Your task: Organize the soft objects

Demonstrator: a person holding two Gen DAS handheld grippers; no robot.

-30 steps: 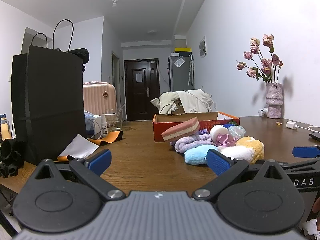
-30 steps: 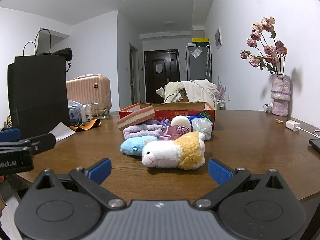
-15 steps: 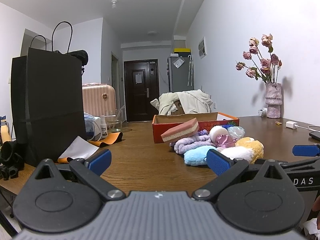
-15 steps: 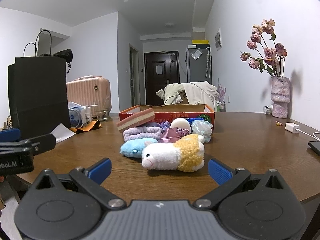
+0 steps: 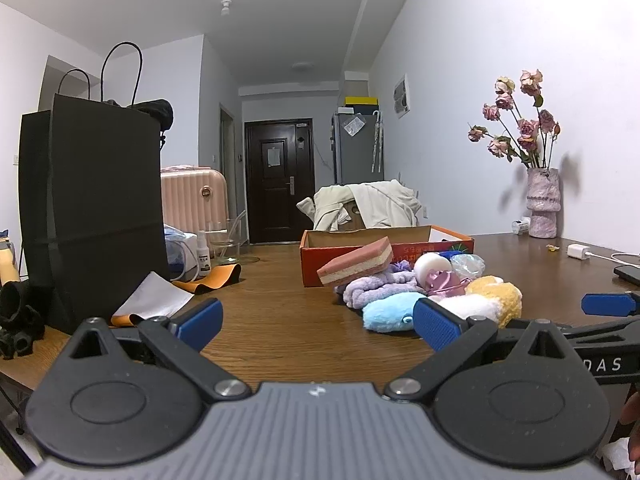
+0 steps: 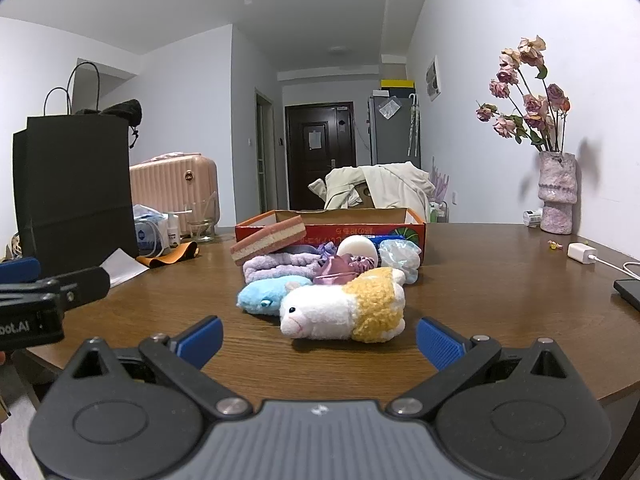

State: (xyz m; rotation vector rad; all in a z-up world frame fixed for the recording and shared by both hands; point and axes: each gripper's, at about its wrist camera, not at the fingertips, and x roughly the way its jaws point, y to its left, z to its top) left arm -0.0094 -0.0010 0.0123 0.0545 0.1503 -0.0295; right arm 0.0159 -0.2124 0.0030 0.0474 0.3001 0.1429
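Bench (image 6: 500, 280): plush sheep (image 6: 344, 306), blue plush (image 6: 262, 296), towel (image 6: 280, 266), sponge (image 6: 268, 238) heaped before red box (image 6: 332, 228). Left gripper (image 5: 316, 322), right gripper (image 6: 318, 338): jaws apart, empty.

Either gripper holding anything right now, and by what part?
Nothing is held. The left gripper and right gripper are both open and empty, short of the white-and-yellow plush.

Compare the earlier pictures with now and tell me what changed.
The right tongs have crept closer to the white-and-yellow plush sheep, which now looks slightly larger between the open fingers. Nothing was taken hold of or let go. The left tongs stayed open, and the soft pile before the orange cardboard box lies unmoved.
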